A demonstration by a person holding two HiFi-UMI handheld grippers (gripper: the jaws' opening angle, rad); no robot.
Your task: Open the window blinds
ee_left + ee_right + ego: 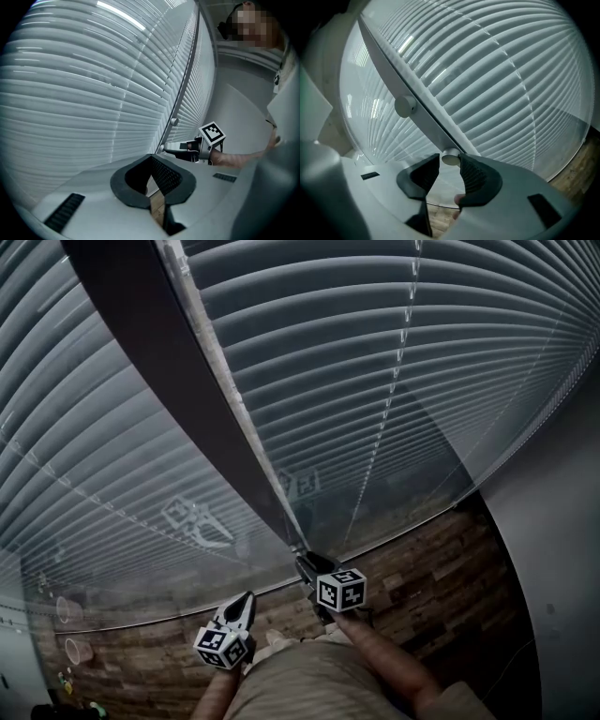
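Ahead, filling every view: closed pale-grey horizontal-slat window blinds [375, 352], split by dark slanting frame bar [169, 381]. Noted left gripper [151, 155] held short of blinds, jaws pressed together, empty. Noted right gripper [450, 157] pinching small round silver knob [451, 159] on that bar.

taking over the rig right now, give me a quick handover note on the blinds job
Left hand-held gripper: shut, empty, held back from the window.
Right hand-held gripper: closed on the small round knob at the foot of the bar between the panes.
Blinds: slats overlap, closed.
Done: knob gripped.
Left: probably turn the knob until the slats tilt open.
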